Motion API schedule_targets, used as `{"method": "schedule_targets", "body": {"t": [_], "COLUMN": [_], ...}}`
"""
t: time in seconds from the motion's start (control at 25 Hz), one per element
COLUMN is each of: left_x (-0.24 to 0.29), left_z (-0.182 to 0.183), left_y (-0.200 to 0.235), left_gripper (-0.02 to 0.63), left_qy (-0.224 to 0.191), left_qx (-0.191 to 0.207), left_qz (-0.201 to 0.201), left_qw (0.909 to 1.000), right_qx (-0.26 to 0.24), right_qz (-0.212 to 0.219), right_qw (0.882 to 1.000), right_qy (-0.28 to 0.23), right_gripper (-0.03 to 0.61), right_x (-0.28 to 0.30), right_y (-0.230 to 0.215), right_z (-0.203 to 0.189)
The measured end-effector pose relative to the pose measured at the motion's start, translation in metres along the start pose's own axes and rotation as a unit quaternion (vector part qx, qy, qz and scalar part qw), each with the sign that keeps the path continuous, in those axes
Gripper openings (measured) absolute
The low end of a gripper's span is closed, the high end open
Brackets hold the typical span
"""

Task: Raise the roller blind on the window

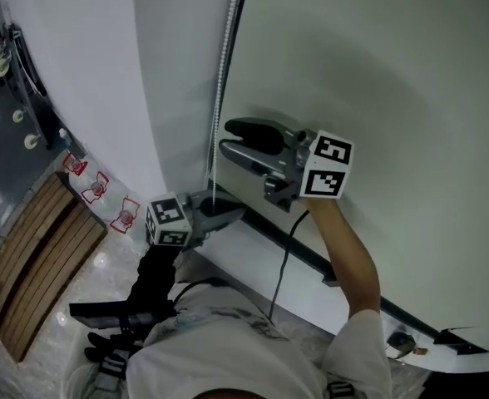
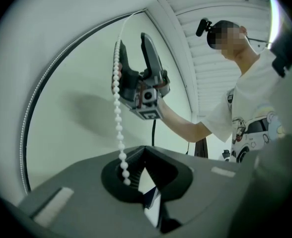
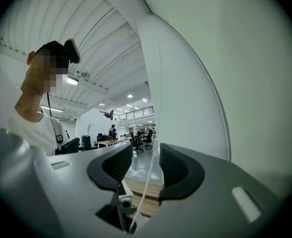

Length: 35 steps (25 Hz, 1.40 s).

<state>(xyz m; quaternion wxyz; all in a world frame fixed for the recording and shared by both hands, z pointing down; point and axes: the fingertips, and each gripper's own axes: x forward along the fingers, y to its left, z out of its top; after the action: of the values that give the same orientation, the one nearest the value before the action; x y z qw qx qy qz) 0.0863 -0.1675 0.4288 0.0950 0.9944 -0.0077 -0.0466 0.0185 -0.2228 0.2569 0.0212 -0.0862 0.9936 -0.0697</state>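
Observation:
A white bead chain (image 1: 219,81) hangs beside the pale roller blind (image 1: 377,73), which covers the window. My right gripper (image 1: 225,136) points level at the chain with its jaws open around it. In the right gripper view the chain (image 3: 148,182) runs as a thin line between the ribbed pads (image 3: 173,165) without touching them. Lower down, my left gripper (image 1: 240,213) is shut on the chain. In the left gripper view the beads (image 2: 117,103) drop straight into its closed jaws (image 2: 136,167), and the right gripper (image 2: 131,41) stands open above.
A dark rail (image 1: 294,248) runs along the blind's lower edge. A white wall (image 1: 120,73) lies left of the chain. Wooden slats (image 1: 37,256) lie on the floor at lower left. An office with chairs (image 3: 136,140) shows far off in the right gripper view.

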Motion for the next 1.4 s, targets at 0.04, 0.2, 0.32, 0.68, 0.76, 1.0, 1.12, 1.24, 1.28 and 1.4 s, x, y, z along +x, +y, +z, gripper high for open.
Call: {"method": "schedule_targets", "body": {"t": [0.04, 0.2, 0.32, 0.68, 0.76, 1.0, 1.12, 1.24, 1.28, 1.4], "left_x": [0.000, 0.000, 0.000, -0.003, -0.004, -0.003, -0.003, -0.002, -0.002, -0.001], "left_z": [-0.001, -0.005, -0.004, -0.006, -0.006, -0.006, -0.006, -0.005, -0.004, -0.004], "left_y": [0.000, -0.001, -0.001, 0.001, 0.002, 0.001, 0.000, 0.000, 0.000, 0.002], "left_gripper": [-0.003, -0.003, -0.003, -0.003, -0.003, -0.003, -0.002, -0.003, -0.003, -0.003], "left_qy": [0.000, 0.000, 0.001, 0.001, 0.001, 0.001, 0.001, 0.000, 0.000, 0.000], "left_qx": [0.000, -0.003, -0.004, -0.002, -0.002, -0.004, -0.005, -0.006, -0.007, -0.008], "left_qz": [0.000, 0.001, 0.001, 0.006, 0.007, 0.005, 0.005, 0.004, 0.004, 0.003], "left_qw": [1.0000, 1.0000, 1.0000, 1.0000, 1.0000, 1.0000, 1.0000, 1.0000, 1.0000, 1.0000], "right_qx": [-0.011, -0.056, -0.080, -0.123, -0.124, -0.126, -0.127, -0.125, -0.123, -0.121], "right_qz": [0.001, -0.001, -0.002, 0.005, 0.006, 0.008, 0.010, 0.010, 0.009, 0.009], "right_qw": [1.000, 0.998, 0.996, 0.990, 0.989, 0.989, 0.990, 0.990, 0.990, 0.990], "right_qy": [-0.006, -0.023, -0.045, -0.075, -0.077, -0.071, -0.067, -0.068, -0.070, -0.073], "right_gripper": [0.160, 0.177, 0.179, 0.137, 0.129, 0.106, 0.100, 0.068, 0.060, 0.018], "right_x": [0.002, 0.012, 0.015, 0.023, 0.024, 0.029, 0.032, 0.032, 0.030, 0.027], "right_y": [-0.001, -0.004, -0.003, 0.003, 0.003, 0.005, 0.007, 0.008, 0.007, 0.005], "right_z": [0.015, 0.070, 0.111, 0.175, 0.179, 0.186, 0.189, 0.193, 0.195, 0.196]}}
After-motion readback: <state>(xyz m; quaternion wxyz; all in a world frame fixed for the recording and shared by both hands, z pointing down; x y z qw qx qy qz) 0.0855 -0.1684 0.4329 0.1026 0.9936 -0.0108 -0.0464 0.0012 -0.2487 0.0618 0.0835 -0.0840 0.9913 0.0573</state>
